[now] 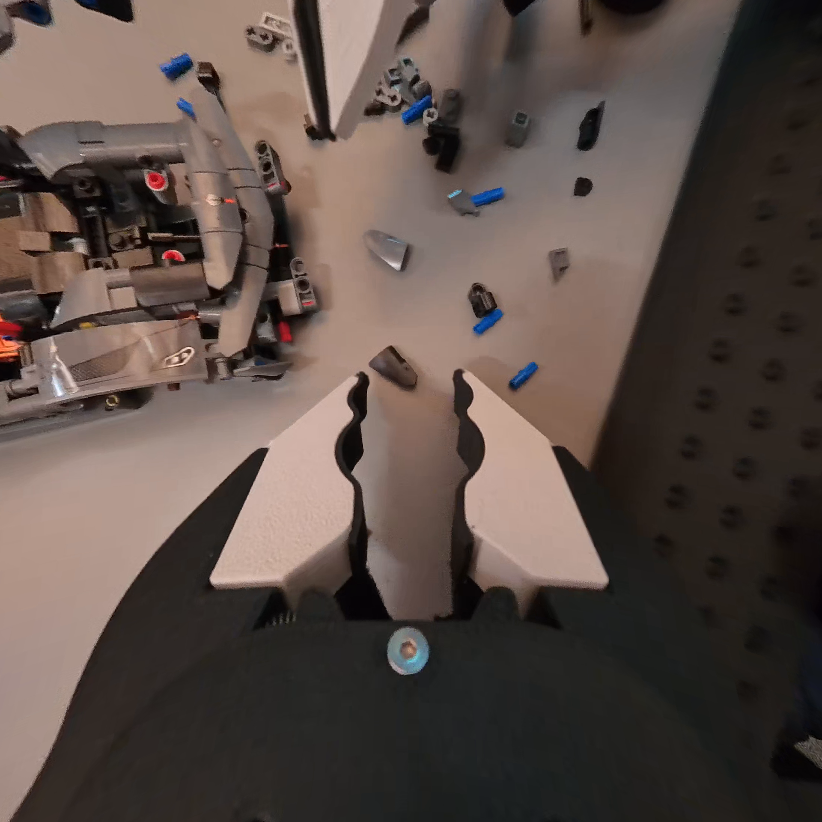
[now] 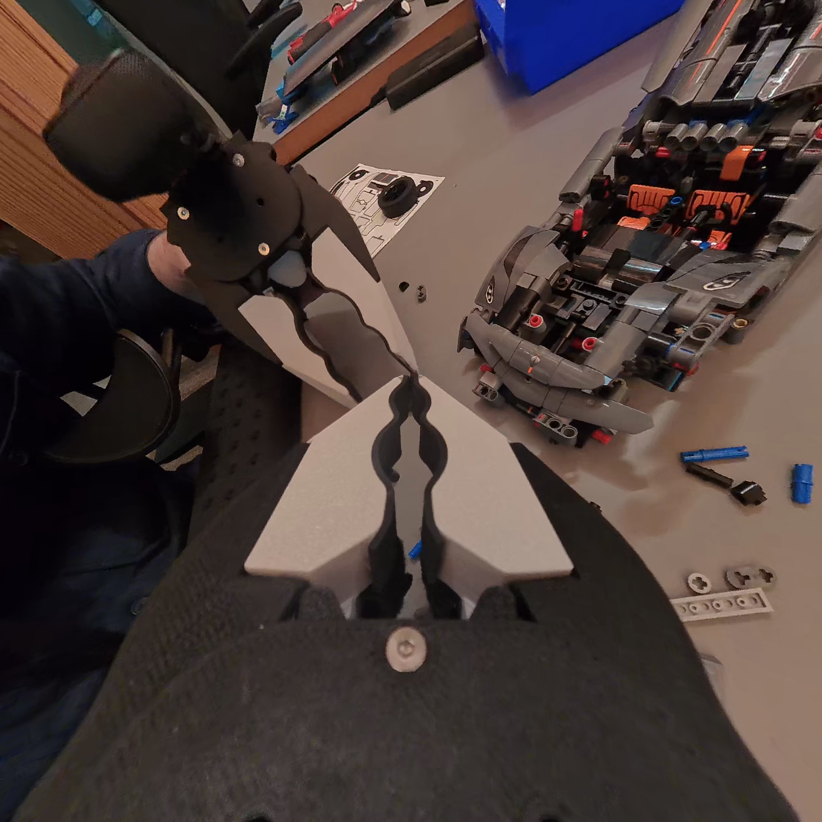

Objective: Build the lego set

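The grey, partly built Lego car [image 1: 133, 249] lies on the table at the left; it also shows at the right of the right wrist view [image 2: 645, 289]. My left gripper [image 1: 409, 378] is open and empty, its tips just short of a small dark wedge piece [image 1: 393, 365] on the table. My right gripper [image 2: 408, 384] is shut at the tips, with nothing visible between them. The left gripper's fingers [image 2: 284, 338] reach in from the upper left, tips close to the right gripper's. A white finger [image 1: 356, 53] of the right gripper shows at the top.
Loose parts lie scattered: a grey curved slope [image 1: 387, 250], blue pins [image 1: 488, 321], a grey plate [image 2: 720, 604], a black axle [image 2: 725, 485]. A sticker sheet [image 2: 387, 204] holds a black wheel [image 2: 398, 195]. A blue bin [image 2: 569, 35] stands behind. A dark perforated surface [image 1: 734, 400] borders the table. There is about 9 centimeters between the tips of the two grippers.
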`<state>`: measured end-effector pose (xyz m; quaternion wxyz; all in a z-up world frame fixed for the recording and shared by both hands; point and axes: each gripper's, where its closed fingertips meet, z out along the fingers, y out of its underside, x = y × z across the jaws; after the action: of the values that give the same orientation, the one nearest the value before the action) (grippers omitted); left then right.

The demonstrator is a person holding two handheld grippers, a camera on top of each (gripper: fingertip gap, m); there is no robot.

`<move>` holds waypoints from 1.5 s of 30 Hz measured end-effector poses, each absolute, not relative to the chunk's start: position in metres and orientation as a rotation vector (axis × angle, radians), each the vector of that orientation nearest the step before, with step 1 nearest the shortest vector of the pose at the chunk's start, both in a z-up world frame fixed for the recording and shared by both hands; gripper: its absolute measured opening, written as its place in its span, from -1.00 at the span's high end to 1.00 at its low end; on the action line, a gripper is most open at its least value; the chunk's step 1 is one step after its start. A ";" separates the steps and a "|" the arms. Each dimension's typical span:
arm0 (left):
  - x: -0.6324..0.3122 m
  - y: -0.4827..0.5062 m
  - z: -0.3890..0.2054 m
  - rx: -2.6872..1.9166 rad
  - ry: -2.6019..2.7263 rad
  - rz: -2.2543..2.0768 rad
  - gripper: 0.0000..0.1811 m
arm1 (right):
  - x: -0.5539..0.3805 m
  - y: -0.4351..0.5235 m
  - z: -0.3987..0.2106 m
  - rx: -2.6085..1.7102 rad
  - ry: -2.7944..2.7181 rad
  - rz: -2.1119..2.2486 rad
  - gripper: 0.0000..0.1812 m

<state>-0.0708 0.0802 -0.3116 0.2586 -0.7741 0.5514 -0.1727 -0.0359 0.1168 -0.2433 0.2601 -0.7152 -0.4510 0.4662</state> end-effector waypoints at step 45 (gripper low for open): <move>-0.079 0.110 -0.325 -2.119 1.426 -0.197 0.94 | -0.009 0.140 -0.222 -1.901 -1.080 1.233 1.00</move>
<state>-0.0786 0.1100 -0.3253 0.2859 -0.7926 0.5335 -0.0737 -0.0094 0.1398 -0.2220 0.3105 -0.7201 -0.4090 0.4668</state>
